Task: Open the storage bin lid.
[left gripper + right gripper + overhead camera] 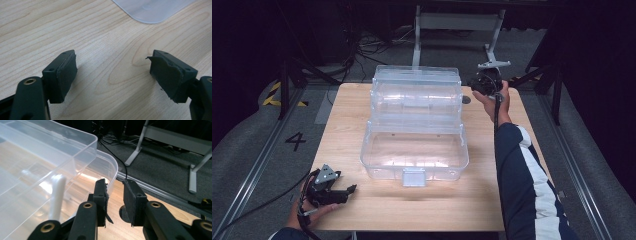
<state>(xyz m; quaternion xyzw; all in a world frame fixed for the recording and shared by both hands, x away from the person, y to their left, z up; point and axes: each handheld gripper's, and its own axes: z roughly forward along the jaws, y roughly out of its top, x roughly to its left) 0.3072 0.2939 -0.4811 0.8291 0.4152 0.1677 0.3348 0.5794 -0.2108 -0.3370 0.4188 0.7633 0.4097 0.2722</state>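
Observation:
A clear plastic storage box (414, 150) stands in the middle of the wooden table (352, 110), with its upper tiers (416, 85) folded back and a latch (414, 177) at its front. My right gripper (486, 82) is held in the air at the box's far right corner. In the right gripper view its jaws (115, 187) stand a little apart beside the box's rim (110, 162), with nothing between them. My left gripper (352, 189) lies low at the table's near left, open. Its jaws (112, 70) frame bare wood, and a corner of the box (152, 10) lies beyond them.
A small dark round mark (466, 99) sits on the table near the right gripper. Beyond the far edge stands a grey metal frame (457, 22) with cables on the floor. A "4" (295, 141) is marked on the floor at the left.

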